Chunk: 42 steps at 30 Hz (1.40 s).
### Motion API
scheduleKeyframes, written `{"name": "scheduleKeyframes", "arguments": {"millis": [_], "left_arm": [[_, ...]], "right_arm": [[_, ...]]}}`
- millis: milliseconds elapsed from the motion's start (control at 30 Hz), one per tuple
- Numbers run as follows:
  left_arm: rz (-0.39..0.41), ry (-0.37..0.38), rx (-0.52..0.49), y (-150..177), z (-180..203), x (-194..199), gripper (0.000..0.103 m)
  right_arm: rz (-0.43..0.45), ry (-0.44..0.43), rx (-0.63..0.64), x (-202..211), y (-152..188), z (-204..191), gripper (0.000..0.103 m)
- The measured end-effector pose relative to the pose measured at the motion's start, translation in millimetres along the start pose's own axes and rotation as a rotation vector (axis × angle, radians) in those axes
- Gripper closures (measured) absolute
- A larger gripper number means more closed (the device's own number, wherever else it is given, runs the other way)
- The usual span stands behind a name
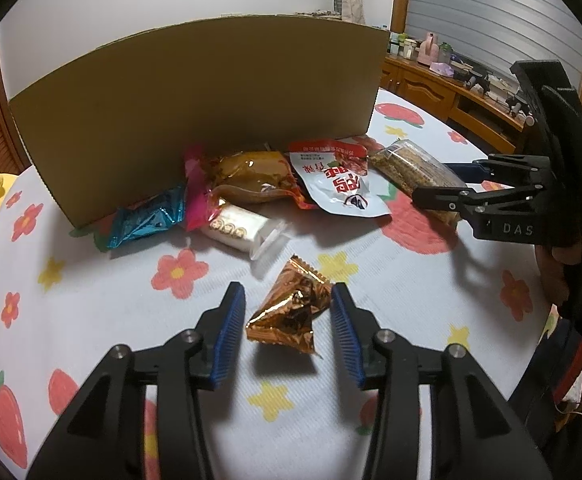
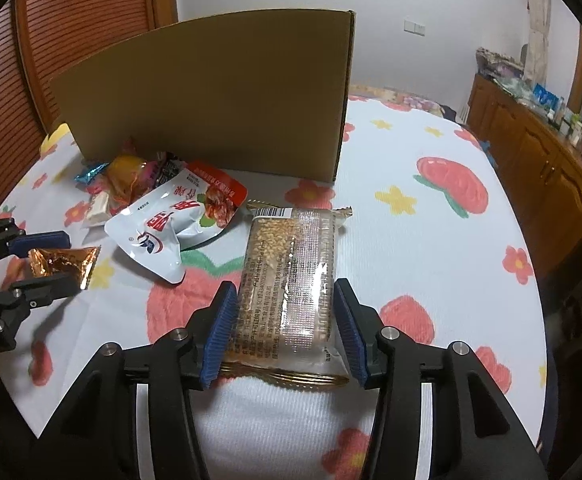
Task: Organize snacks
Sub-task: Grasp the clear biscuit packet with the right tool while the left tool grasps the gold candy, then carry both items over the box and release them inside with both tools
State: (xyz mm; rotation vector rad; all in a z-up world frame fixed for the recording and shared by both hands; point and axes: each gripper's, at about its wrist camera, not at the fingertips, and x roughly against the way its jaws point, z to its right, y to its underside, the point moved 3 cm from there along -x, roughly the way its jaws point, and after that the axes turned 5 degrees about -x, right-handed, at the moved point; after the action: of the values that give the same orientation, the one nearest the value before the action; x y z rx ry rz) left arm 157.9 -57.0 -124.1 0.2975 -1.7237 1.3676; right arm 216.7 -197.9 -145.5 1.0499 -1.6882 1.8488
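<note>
While no snack is seen put away | left claw [image 1: 288, 322] spread round gold packet [image 1: 291, 308], unpinched | right claw [image 2: 285, 330] straddling sesame bar [image 2: 287, 280] on bed [image 2: 411, 240], clamp uncertain | pile [image 1: 251, 188] left before box [image 1: 195, 112]

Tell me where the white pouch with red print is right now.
The white pouch with red print lies on the flowered tablecloth, in front of the cardboard box, just left of the clear-wrapped sesame bar.

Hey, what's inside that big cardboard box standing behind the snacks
Neither view shows it. Only the plain outer wall of the cardboard box faces both cameras, with its opening out of sight. The snack pile lies on the flowered cloth outside it.
</note>
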Motion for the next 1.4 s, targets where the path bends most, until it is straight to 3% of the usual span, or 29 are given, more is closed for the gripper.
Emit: {"name": "scheduleKeyframes", "arguments": {"millis": [67, 167, 733, 1400], "left_arm": [[0.002, -0.002, -0.002, 0.3, 0.6, -0.2, 0.077], [0.006, -0.002, -0.002, 0.5, 2.2, 1.4, 0.081], [0.110, -0.001, 0.022, -8.5, 3.1, 40.2, 0.081], [0.182, -0.019, 0.017, -25.4, -4.9, 67.0, 0.081]], "right_arm": [[0.001, 0.000, 0.000, -0.4, 0.1, 0.0, 0.053], [0.000, -0.001, 0.000, -0.7, -0.3, -0.5, 0.053], [0.004, 0.000, -0.001, -0.6, -1.3, -2.5, 0.055], [0.090, -0.009, 0.001, 32.3, -7.7, -6.6, 0.061]]}}
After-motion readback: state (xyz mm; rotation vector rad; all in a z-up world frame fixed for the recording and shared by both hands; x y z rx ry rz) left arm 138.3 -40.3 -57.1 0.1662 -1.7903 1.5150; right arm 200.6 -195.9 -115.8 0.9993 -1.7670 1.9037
